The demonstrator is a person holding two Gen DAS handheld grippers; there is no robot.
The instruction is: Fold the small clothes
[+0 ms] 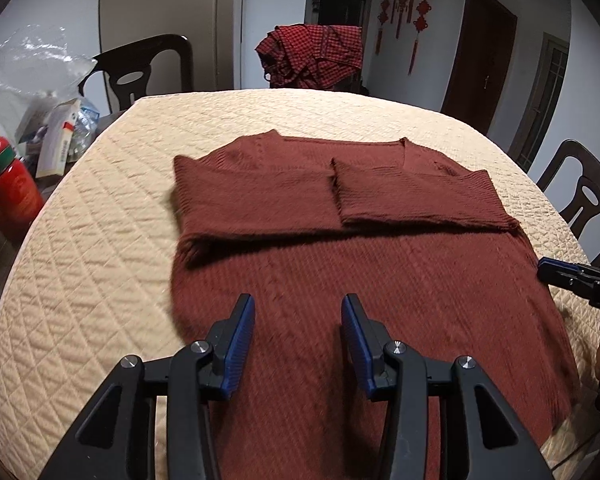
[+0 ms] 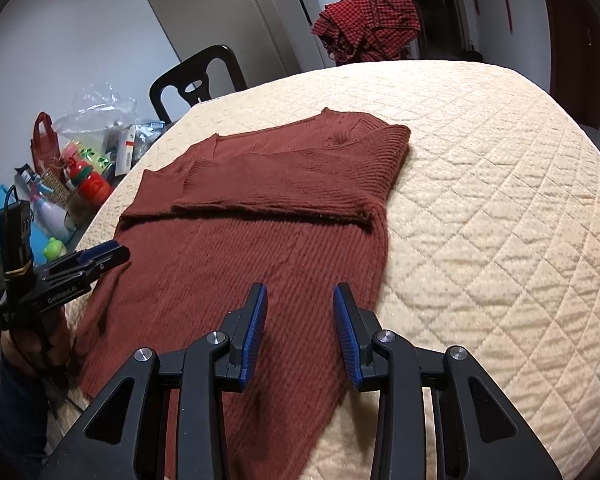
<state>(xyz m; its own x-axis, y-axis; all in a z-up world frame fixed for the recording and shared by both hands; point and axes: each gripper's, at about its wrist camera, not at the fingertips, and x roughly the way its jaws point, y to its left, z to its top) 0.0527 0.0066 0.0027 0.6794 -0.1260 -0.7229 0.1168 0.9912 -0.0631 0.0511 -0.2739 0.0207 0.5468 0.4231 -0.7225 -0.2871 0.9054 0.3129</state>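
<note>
Left gripper (image 1: 298, 312) is spread wide with nothing in it, hovering over the sweater's (image 1: 340, 264) near hem, and your right gripper (image 2: 300, 300) is released too, over the hem's other side. Sweater lies flat on the quilted counter (image 1: 100, 208). Both sleeves (image 1: 416, 196) are already folded across the chest, so I'd say you're about halfway: bottom-to-top fold is left. Off to the side, a clear plastic bag (image 1: 28, 64) holds boxes and clutter, hard to tell what.
</note>
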